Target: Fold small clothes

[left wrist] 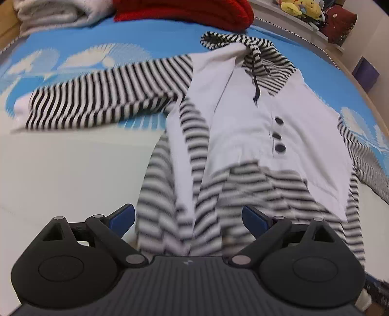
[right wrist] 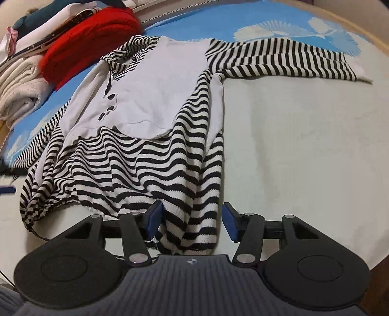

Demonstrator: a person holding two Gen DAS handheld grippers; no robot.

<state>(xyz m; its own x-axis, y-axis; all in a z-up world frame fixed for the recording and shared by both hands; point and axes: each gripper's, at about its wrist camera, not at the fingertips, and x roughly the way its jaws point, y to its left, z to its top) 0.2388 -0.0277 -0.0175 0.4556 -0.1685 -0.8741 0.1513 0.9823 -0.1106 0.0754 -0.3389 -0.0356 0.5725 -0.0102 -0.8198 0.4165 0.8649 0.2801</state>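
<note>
A small white top with black-and-white striped sleeves, collar and hem (left wrist: 243, 126) lies spread on the bed, three dark buttons down its front. It also shows in the right wrist view (right wrist: 150, 97). My left gripper (left wrist: 188, 218) is open, its blue pads either side of the striped hem, which looks blurred. My right gripper (right wrist: 192, 223) is open around a bunched corner of the striped hem (right wrist: 189, 226). One striped sleeve (left wrist: 97, 97) stretches left in the left wrist view; the same sleeve (right wrist: 287, 58) stretches right in the right wrist view.
The bed has a blue and white sheet (left wrist: 73, 170). A red knit (right wrist: 90, 39) and folded white clothes (right wrist: 19, 87) are stacked at the bed's far edge. Plush toys (left wrist: 301, 8) sit on a ledge behind.
</note>
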